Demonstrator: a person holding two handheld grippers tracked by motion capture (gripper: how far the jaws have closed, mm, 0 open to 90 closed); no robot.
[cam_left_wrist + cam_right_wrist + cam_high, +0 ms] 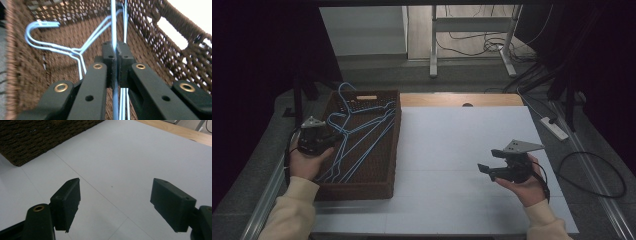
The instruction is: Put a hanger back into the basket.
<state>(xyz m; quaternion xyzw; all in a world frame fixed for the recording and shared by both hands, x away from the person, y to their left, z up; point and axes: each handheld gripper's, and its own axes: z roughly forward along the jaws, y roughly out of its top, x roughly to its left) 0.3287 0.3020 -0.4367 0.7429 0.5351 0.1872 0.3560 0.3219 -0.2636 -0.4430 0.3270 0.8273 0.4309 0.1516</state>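
Observation:
Several light-blue wire hangers [362, 134] lie in a brown woven basket [396, 145] at the table's left. My left gripper [334, 137] reaches into the basket from its left side. In the left gripper view its jaws [116, 50] are shut on the thin wire of one blue hanger [113, 22], which runs straight up between the pads. Another hanger's hook [40, 32] rests against the basket's inner wall. My right gripper [488, 160] hovers over the white table top [447, 140] at the right, pointing left. Its jaws [116, 195] stand wide open with nothing between them.
The basket's corner [37, 137] lies ahead and to the left of the right gripper. A wooden strip [462, 100] borders the table's far edge. A power strip [554, 127] and cables [592, 172] lie on the floor at the right. A metal frame [472, 35] stands beyond the table.

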